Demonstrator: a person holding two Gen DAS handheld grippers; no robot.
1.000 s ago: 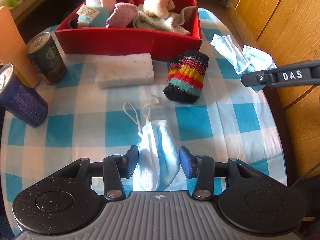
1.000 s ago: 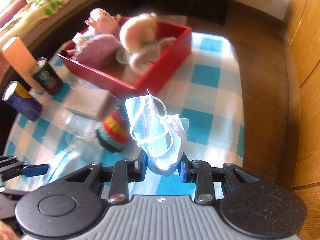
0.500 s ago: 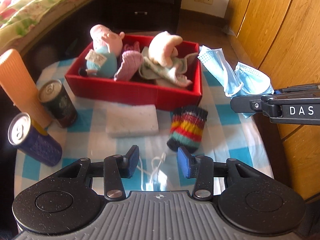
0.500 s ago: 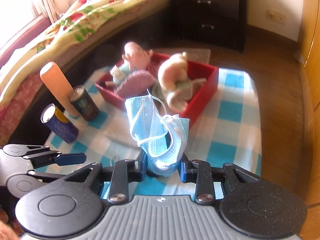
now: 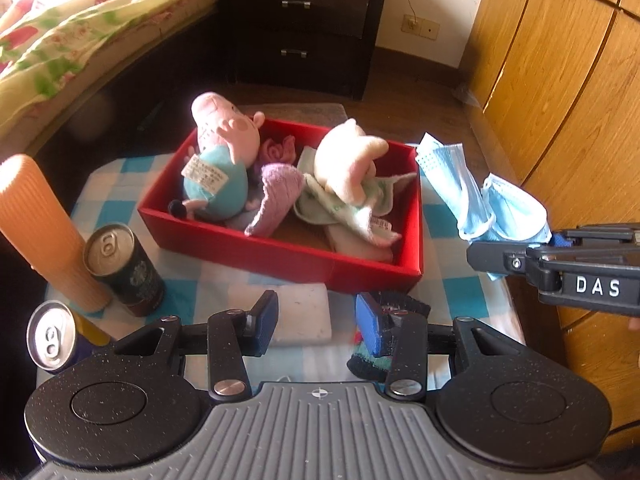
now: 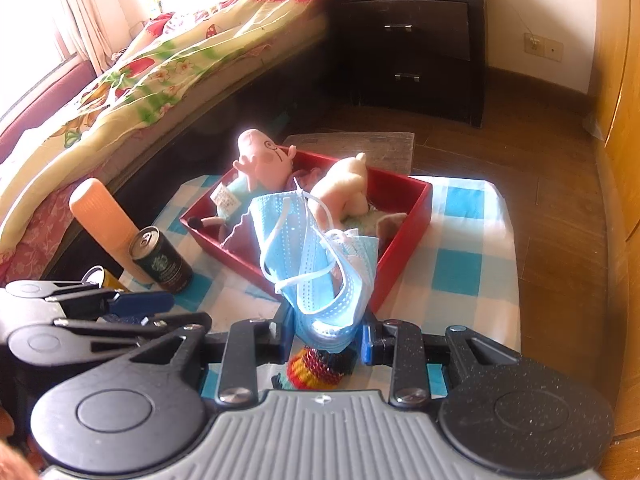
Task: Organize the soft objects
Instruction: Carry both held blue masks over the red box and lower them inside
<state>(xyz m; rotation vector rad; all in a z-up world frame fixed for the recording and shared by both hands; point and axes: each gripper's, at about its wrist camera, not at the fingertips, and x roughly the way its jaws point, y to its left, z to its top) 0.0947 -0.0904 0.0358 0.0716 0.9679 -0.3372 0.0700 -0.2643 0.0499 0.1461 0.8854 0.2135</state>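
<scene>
On the table the sponge and striped sock are still out; the left claw is opening, empty. The red box holds plush toys and cloths. The right claw grips face masks near it.

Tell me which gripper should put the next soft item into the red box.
Right. The right gripper is already shut on the blue mask, near the red box. The left gripper holds nothing, its jaws opening.
</scene>
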